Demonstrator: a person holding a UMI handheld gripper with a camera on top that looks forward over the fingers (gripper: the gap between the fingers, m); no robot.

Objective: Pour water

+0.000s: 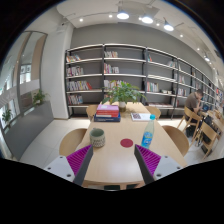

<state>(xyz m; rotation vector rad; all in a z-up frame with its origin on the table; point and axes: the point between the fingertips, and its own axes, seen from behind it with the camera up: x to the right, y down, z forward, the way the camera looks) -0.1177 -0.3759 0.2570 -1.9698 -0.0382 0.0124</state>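
A wooden table (112, 158) stands ahead of me. A blue water bottle (147, 137) stands on it beyond my right finger. A grey cup (97, 138) stands beyond my left finger. A dark red coaster (126, 142) lies between them. My gripper (112, 162) is open and empty, low over the near part of the table. Its purple pads (148, 158) show on both sides with bare table between them.
A stack of books (106, 113) and a potted plant (124, 94) sit at the table's far end, with an open book (141, 116) beside them. Chairs (73, 141) flank the table. Bookshelves (110, 75) line the back wall. A person (193, 103) sits at the far right.
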